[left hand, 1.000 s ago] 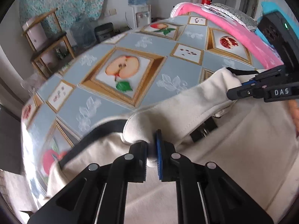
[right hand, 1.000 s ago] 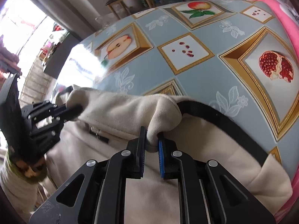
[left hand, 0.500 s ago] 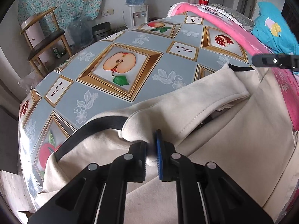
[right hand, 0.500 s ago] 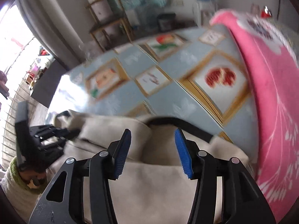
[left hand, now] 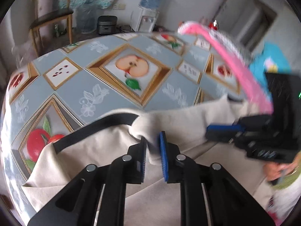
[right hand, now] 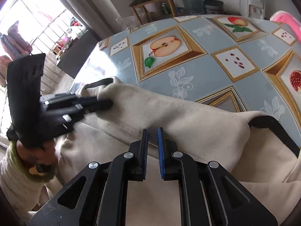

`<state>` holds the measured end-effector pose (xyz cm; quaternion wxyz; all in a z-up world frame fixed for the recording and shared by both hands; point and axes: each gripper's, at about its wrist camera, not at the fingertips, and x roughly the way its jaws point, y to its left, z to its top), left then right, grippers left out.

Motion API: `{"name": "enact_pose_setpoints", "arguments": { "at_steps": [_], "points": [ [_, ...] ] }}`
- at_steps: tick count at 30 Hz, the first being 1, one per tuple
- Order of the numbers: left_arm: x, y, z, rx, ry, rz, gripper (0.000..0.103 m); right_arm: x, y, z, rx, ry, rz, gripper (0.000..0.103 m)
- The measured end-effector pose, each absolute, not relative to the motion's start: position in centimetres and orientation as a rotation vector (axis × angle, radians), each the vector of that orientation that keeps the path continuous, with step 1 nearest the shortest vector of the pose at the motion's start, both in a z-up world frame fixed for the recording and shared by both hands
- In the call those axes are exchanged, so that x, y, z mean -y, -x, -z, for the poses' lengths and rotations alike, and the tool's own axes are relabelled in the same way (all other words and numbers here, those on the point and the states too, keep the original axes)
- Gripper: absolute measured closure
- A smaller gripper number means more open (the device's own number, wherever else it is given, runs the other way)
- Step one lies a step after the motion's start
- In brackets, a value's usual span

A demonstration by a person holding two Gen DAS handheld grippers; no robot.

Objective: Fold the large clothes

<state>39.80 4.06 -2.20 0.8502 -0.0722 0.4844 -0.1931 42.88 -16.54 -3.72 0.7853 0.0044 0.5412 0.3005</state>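
Left gripper point(left hand: 152, 146): its jaws are opening, with a bunched fold of the cream garment point(left hand: 184, 120) between the blue pads; the cloth looks to touch both pads.
Right gripper point(right hand: 152, 146): its jaws are closing and stand close together; in its own view the narrow gap between the pads shows no cloth caught in it, and the tips hover at the stitched edge of the folded cloth.
Cream garment, from the right gripper: it lies directly ahead of and under the fingers point(right hand: 188, 120), as a thick folded band running from left to right across the view.
Black trim point(left hand: 94, 130): a dark band on the garment's edge, curving away to the left of the left gripper; a second stretch point(right hand: 276, 130) shows to the right of the right gripper.
Tablecloth point(left hand: 105, 86): blue-grey with framed fruit pictures, spread beyond both grippers' tips; the garment rests on its near part.
Each gripper seen by the other: the right gripper point(left hand: 223, 131) sits to the right of the left one, its blue pad at the cloth; the left gripper point(right hand: 101, 101) sits to the left of the right one, tips in the fold.
Hand point(right hand: 35, 150): holds the left gripper's handle, with a cream sleeve and green cuff.
Pink blanket point(left hand: 225, 52): far right, beyond the garment.
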Motion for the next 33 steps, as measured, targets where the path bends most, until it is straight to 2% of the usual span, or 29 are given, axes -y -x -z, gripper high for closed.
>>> {"name": "enact_pose_setpoints", "arguments": {
  "at_steps": [4, 7, 12, 16, 22, 24, 25, 26, 28, 31, 32, 33],
  "points": [
    [-5.9, -39.2, -0.3, -0.896, 0.203, 0.323, 0.087, 15.3, -42.6, 3.5, -1.135, 0.06, -0.638, 0.093],
    [-5.8, -38.9, -1.3, -0.873, 0.218, 0.368, 0.087, 14.5, -42.3, 3.3, -1.114, 0.103, -0.639, 0.093],
    [-1.0, -38.7, -0.1, -0.933, 0.075, 0.49, 0.087, 13.6, -42.1, 3.8, -1.089, 0.151, -0.636, 0.093],
    [2.1, -38.5, 3.4, -1.032, -0.067, 0.482, 0.087, 13.3, -41.7, 4.0, -1.066, 0.2, -0.637, 0.093],
    [1.5, -38.3, 3.9, -1.009, -0.036, 0.489, 0.087, 14.5, -41.1, 3.8, -1.079, 0.224, -0.627, 0.092],
    [1.5, -38.3, 3.9, -1.005, -0.035, 0.489, 0.087, 16.7, -41.2, 2.6, -1.068, 0.15, -0.583, 0.081],
    [1.5, -38.2, 3.9, -1.003, -0.036, 0.491, 0.087, 18.2, -41.2, 2.0, -1.06, 0.086, -0.575, 0.066],
    [1.4, -38.1, 3.9, -1.0, -0.035, 0.491, 0.087, 20.3, -41.5, 1.4, -1.061, -0.018, -0.559, 0.057],
    [1.4, -38.0, 3.8, -0.996, -0.028, 0.492, 0.087, 23.6, -42.3, 1.3, -1.097, -0.184, -0.533, 0.057],
    [1.4, -38.0, 3.8, -0.993, -0.022, 0.491, 0.087, 25.3, -43.4, 2.7, -1.184, -0.251, -0.479, 0.056],
    [1.3, -38.0, 3.8, -0.991, -0.02, 0.49, 0.087, 25.0, -43.8, 3.6, -1.227, -0.25, -0.486, 0.06],
    [1.3, -37.9, 3.8, -0.988, -0.019, 0.489, 0.087, 24.5, -43.9, 4.2, -1.253, -0.239, -0.491, 0.068]
  ]
}}
